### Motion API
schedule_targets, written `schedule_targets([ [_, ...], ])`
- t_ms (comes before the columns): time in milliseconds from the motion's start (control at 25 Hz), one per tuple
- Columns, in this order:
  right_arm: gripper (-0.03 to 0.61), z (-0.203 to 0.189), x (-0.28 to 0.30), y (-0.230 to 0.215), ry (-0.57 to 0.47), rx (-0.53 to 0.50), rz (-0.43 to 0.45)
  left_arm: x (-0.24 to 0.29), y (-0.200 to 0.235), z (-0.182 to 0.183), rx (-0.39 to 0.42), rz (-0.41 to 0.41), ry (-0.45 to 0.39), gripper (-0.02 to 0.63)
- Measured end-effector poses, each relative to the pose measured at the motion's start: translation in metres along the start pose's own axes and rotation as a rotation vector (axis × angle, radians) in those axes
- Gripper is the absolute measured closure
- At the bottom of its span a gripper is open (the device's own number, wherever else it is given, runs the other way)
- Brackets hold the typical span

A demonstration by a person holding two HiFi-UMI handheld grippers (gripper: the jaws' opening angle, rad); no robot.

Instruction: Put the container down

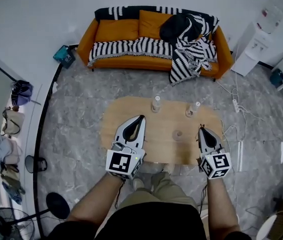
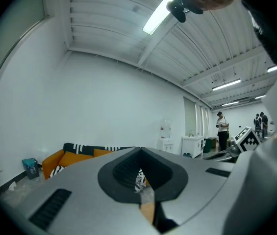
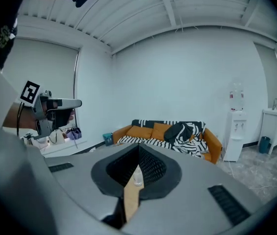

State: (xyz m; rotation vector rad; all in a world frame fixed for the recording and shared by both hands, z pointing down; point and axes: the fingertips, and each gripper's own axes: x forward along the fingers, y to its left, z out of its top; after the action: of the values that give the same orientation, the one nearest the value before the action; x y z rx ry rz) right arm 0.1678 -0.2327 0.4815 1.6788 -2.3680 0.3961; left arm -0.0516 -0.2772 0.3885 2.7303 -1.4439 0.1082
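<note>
A small clear container stands on the oval wooden table, between my two grippers and free of both. Two clear bottles stand upright near the table's far edge. My left gripper hovers over the table's left part, its jaws together with nothing in them. My right gripper is over the right part, just right of the container, also shut and empty. In the right gripper view a clear bottle shows through the slit between the jaws. In the left gripper view only a sliver of table shows.
An orange sofa with a striped blanket stands beyond the table. A white water dispenser and cabinet are at the right, and cables and a power strip lie on the floor. A fan and hung bags are at the left.
</note>
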Motion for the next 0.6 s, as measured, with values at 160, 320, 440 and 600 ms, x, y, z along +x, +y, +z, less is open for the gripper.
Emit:
schedule_targets([
  [160, 0.565, 0.03, -0.015, 0.009, -0.032, -0.034, 0.01, -0.013, 0.001, 0.023, 0.039, -0.01, -0.01, 0.6],
  [320, 0.565, 0.053, -0.032, 0.015, -0.063, -0.045, 0.006, -0.028, 0.002, 0.041, 0.043, -0.005, -0.043, 0.6],
  [440, 0.565, 0.071, -0.042, 0.025, -0.107, -0.045, 0.023, -0.038, 0.0, 0.052, 0.063, -0.013, -0.066, 0.6],
  [600, 0.566, 0.105, -0.06, 0.043, -0.168, -0.011, 0.03, -0.054, -0.004, 0.066, 0.075, -0.024, -0.079, 0.6],
])
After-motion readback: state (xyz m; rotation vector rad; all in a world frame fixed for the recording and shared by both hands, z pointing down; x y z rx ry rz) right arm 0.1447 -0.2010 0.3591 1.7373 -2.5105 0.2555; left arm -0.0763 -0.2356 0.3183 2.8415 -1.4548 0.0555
